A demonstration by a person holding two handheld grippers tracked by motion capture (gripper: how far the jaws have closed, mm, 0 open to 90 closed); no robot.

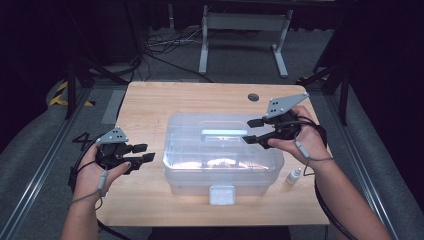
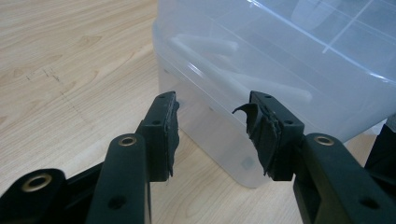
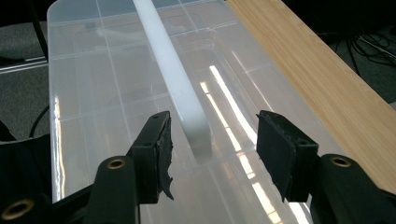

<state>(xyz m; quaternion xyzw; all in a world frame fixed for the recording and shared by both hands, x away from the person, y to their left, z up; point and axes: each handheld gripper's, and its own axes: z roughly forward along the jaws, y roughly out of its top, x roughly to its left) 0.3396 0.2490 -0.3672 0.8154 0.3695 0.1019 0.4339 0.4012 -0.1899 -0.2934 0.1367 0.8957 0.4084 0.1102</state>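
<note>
Black pads of my right tool (image 3: pixel 212 154) stand wide above the white handle (image 3: pixel 175 74). My left tool (image 1: pixel 137 152) is wide too. The clear box (image 1: pixel 222 172) sits mid-tabletop, smooth and slippery, so I grab its stiff handle.

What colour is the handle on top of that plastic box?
White, on a clear lid. The handle shows best in the right gripper view.
</note>
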